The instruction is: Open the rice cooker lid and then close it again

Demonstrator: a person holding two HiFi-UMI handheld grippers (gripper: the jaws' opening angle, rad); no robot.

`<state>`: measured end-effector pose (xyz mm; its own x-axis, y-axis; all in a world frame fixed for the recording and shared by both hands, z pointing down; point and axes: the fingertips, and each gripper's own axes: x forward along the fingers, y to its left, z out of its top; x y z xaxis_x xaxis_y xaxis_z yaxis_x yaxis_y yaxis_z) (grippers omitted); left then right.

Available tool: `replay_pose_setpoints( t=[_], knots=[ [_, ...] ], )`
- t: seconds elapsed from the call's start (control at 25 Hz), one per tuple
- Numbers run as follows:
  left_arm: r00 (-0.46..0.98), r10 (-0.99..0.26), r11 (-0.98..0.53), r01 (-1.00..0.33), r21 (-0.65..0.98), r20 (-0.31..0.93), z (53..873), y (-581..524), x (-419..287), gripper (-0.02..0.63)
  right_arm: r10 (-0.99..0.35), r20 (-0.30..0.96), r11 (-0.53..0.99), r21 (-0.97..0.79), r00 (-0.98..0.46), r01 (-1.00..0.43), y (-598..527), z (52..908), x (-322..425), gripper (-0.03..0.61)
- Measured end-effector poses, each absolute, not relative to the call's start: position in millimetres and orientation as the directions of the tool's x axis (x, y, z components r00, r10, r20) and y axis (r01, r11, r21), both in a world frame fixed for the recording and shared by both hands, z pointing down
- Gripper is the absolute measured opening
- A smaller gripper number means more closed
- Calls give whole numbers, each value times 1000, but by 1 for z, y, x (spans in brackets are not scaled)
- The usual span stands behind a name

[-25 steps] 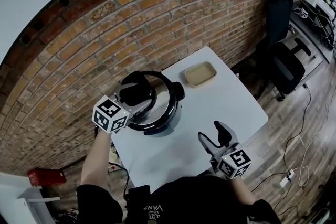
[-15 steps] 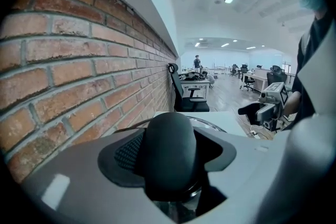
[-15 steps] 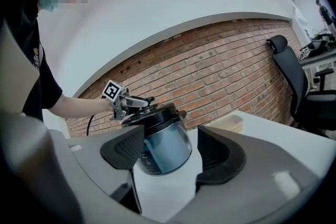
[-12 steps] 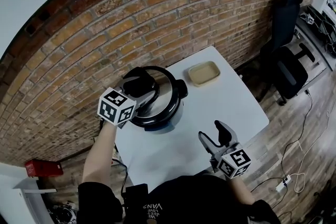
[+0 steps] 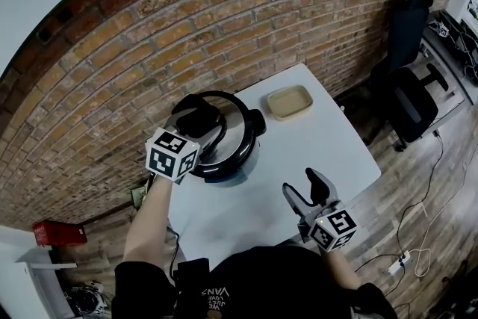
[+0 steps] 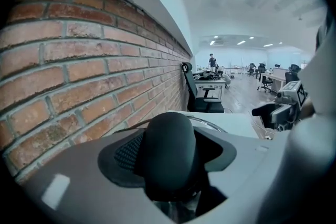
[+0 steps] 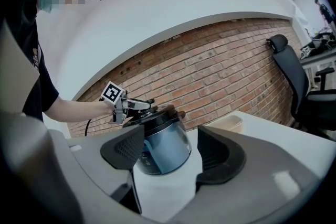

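Note:
The rice cooker (image 5: 228, 153), blue-grey with a steel lid, stands at the table's back left, near the brick wall. Its black lid handle (image 5: 200, 120) is clamped between the jaws of my left gripper (image 5: 193, 126); in the left gripper view the handle (image 6: 168, 139) fills the gap between the pads. The lid lies over the pot; the right gripper view shows the cooker (image 7: 160, 147) with the left gripper (image 7: 131, 106) on top. My right gripper (image 5: 302, 190) is open over the table's front edge, a good way from the cooker, with nothing between its fingers.
A shallow beige dish (image 5: 288, 102) sits on the white table (image 5: 328, 149) to the right of the cooker. The brick wall (image 5: 246, 19) runs close behind. Black office chairs (image 5: 407, 78) stand at the right, with cables on the wooden floor.
My left gripper, still holding the handle, has shifted a little right and towards me, and the lid has settled lower and flatter over the pot. The right gripper has not moved.

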<state>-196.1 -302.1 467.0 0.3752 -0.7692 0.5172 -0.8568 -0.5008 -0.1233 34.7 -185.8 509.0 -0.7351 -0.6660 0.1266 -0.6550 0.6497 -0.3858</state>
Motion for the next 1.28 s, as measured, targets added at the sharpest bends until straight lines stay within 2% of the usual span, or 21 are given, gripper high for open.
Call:
replay_pose_setpoints(
  t=[0.2, 0.52, 0.92, 1.04, 1.28],
  knots=[
    [371, -764, -499, -858, -118, 528, 468, -303, -195, 281, -662, 116, 652, -399, -741, -645, -182, 512, 32, 308],
    [288, -809, -409, -902, -139, 513, 467, -302, -195, 282, -648, 139, 655, -399, -748, -642, -180, 512, 34, 308],
    [222, -855, -336, -926, -174, 470, 466, -298, -198, 282, -576, 120, 718, -399, -809, -570, -184, 508, 32, 308],
    [189, -881, -296, -936, -193, 434, 463, -292, -201, 282, -534, 126, 748, -391, -836, -537, -186, 507, 31, 308],
    [95, -954, -158, -965, -209, 283, 438, -263, -216, 282, -463, 125, 795, -380, -878, -473, -192, 505, 24, 308]
  ],
)
